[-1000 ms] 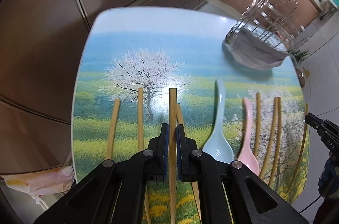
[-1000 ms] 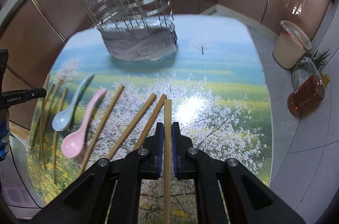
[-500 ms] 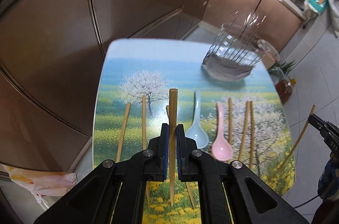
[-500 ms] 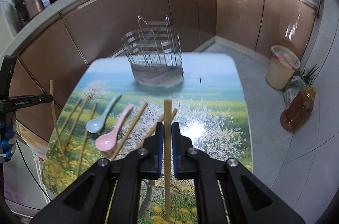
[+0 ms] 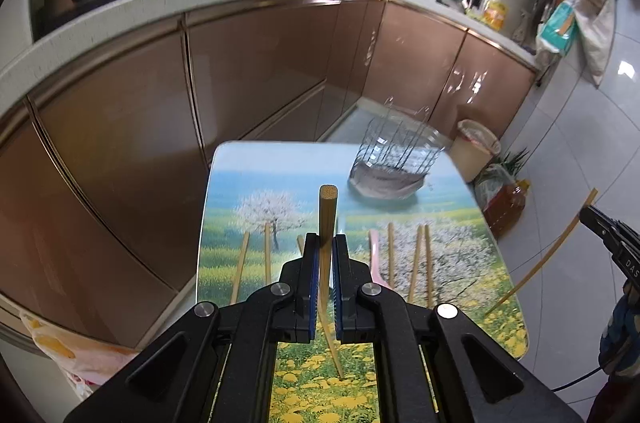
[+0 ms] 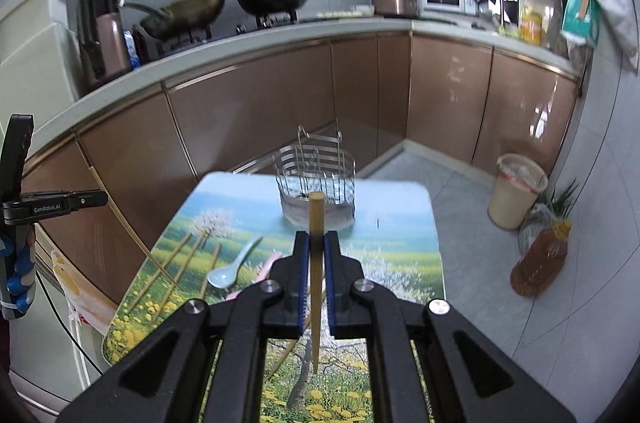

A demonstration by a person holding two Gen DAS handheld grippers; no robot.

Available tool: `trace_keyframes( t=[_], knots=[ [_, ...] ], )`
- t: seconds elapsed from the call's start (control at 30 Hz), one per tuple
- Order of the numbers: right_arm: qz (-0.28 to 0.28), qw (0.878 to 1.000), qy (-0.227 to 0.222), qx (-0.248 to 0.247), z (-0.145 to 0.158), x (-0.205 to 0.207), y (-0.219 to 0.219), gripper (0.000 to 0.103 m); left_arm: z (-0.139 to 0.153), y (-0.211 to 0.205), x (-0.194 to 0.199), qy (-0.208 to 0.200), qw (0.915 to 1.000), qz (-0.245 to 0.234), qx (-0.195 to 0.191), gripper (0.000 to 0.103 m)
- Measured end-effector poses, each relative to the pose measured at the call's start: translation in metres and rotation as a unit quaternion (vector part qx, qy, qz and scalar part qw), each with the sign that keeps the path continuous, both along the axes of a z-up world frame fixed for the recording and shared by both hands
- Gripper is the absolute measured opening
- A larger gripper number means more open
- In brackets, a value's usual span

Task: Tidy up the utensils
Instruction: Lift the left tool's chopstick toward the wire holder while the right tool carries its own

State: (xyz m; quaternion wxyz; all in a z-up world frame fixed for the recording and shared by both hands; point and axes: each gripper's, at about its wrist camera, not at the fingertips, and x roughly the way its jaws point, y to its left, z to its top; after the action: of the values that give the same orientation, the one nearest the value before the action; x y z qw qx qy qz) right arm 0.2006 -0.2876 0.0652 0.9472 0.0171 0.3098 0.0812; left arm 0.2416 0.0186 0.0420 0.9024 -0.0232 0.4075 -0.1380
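Though pink spoon (image 5: 375,255) sits half-hidden, both grippers (image 5: 326,241) (image 6: 315,239) clamp a chopstick (image 5: 327,219) ea.

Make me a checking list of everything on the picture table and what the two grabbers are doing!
Surface: table with a printed blossom-tree meadow.
Job's things: wire utensil basket at the far end; blue spoon, pink spoon and loose chopsticks lying flat.
Clutter: nothing seen.
Grippers: left gripper and right gripper, jaws each shut on one chopstick, above the table.
Cables: black cable below the left gripper.
Surroundings: brown cabinets, bin, oil bottle.
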Motion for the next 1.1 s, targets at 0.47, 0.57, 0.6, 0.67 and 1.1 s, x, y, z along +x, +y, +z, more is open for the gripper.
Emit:
trace_keyframes(
  t=[0.47, 0.57, 0.6, 0.67, 1.1],
  knots=[
    [0.008, 0.998, -0.061, -0.006, 0.075, 0.049, 0.006, 0.007, 0.082, -0.033, 0.041, -0.055, 0.9975, -0.027, -0.036, 0.006],
    [0.012, 0.997, -0.077, -0.005, 0.095, 0.077, 0.010, 0.006, 0.101, -0.050, 0.066, -0.071, 0.9961, -0.033, -0.041, 0.006],
    [0.013, 0.996, -0.084, -0.005, 0.103, 0.090, 0.012, 0.006, 0.106, -0.057, 0.076, -0.076, 0.9956, -0.035, -0.042, 0.006],
    [0.015, 0.996, -0.091, -0.004, 0.110, 0.109, 0.015, 0.006, 0.111, -0.070, 0.094, -0.084, 0.9949, -0.037, -0.041, 0.006],
    [0.006, 0.997, -0.081, 0.012, 0.051, 0.235, 0.011, 0.007, 0.048, -0.135, 0.200, -0.066, 0.9960, -0.050, -0.035, 0.006]
  ],
)
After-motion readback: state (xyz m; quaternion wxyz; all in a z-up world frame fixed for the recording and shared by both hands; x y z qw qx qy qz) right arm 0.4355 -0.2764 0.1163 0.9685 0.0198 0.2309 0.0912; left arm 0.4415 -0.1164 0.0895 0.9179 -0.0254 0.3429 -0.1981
